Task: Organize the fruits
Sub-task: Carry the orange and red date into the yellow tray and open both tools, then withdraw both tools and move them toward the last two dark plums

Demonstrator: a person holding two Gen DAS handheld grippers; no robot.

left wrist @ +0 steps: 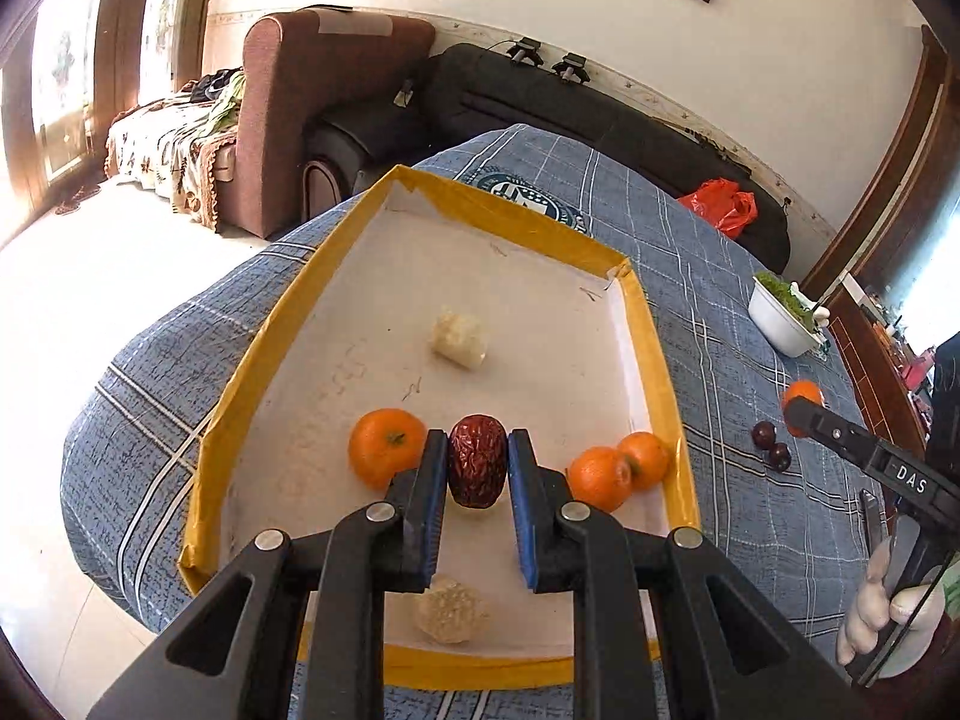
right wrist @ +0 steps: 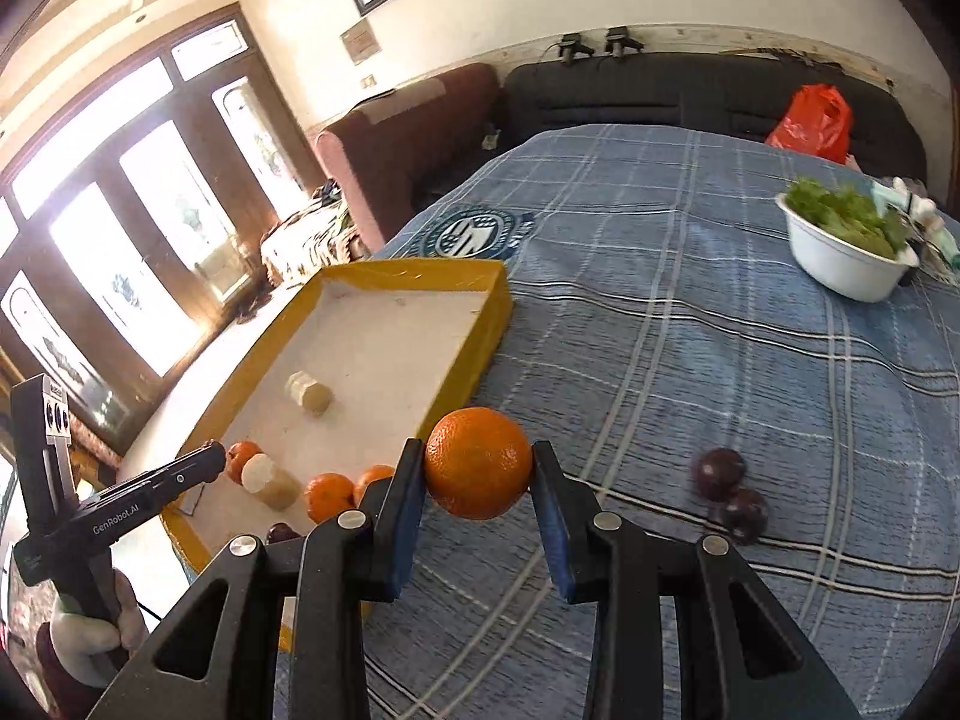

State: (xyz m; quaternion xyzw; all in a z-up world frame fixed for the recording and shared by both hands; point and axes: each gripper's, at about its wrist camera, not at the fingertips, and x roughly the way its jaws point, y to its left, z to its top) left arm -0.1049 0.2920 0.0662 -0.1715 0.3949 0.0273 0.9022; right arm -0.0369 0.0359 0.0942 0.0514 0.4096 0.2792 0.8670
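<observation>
Beyond the left gripper point(left wrist: 478, 468), clamped on a red date point(left wrist: 478, 459) over the yellow-rimmed tray point(left wrist: 654, 360), three oranges point(left wrist: 387, 447) and two pale chunks point(left wrist: 459, 339) already in; right gripper point(right wrist: 478, 468) pinching another orange point(right wrist: 478, 462) beside the tray, two dark plums point(right wrist: 729, 495) still on the cloth to its right.

Tray point(left wrist: 651, 360) sits on desk point(right wrist: 660, 300). In the left wrist view, inside the tray: corn piece point(left wrist: 459, 339) at 12 o'clock, one orange point(left wrist: 384, 447) at 9, two oranges point(left wrist: 618, 468) at 3, second corn piece point(left wrist: 450, 609) at 6. Bowl point(right wrist: 840, 264) and two plums point(right wrist: 729, 495) lie on desk outside the tray.
</observation>
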